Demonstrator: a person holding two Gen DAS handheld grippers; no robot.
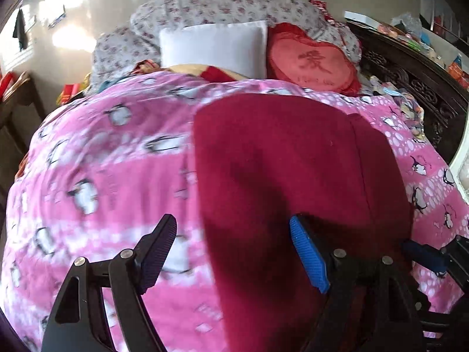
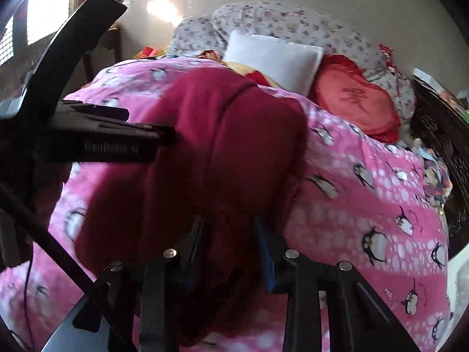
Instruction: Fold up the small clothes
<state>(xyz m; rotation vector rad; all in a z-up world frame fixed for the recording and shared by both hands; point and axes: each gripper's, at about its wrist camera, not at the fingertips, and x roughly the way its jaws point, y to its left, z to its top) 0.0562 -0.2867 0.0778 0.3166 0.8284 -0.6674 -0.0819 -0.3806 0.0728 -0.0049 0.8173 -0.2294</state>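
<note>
A dark red garment (image 1: 281, 158) lies on a pink penguin-print quilt (image 1: 102, 161) on a bed. My left gripper (image 1: 234, 240) is open above the garment's near left edge, one finger over the quilt, the blue-padded finger over the cloth. In the right wrist view the garment (image 2: 222, 146) is bunched and lifted toward the camera. My right gripper (image 2: 231, 234) is shut on its near edge, the cloth pinched between the pads. The left gripper's body (image 2: 96, 140) reaches in from the left at the garment's left side. The right gripper also shows at the left wrist view's right edge (image 1: 425, 255).
A white pillow (image 1: 214, 47), a red heart cushion (image 1: 310, 61) and a floral duvet (image 1: 228, 6) lie at the bed's head. A dark carved headboard (image 1: 425, 88) with clutter runs along the right. A wooden chair (image 2: 108, 41) stands at the left.
</note>
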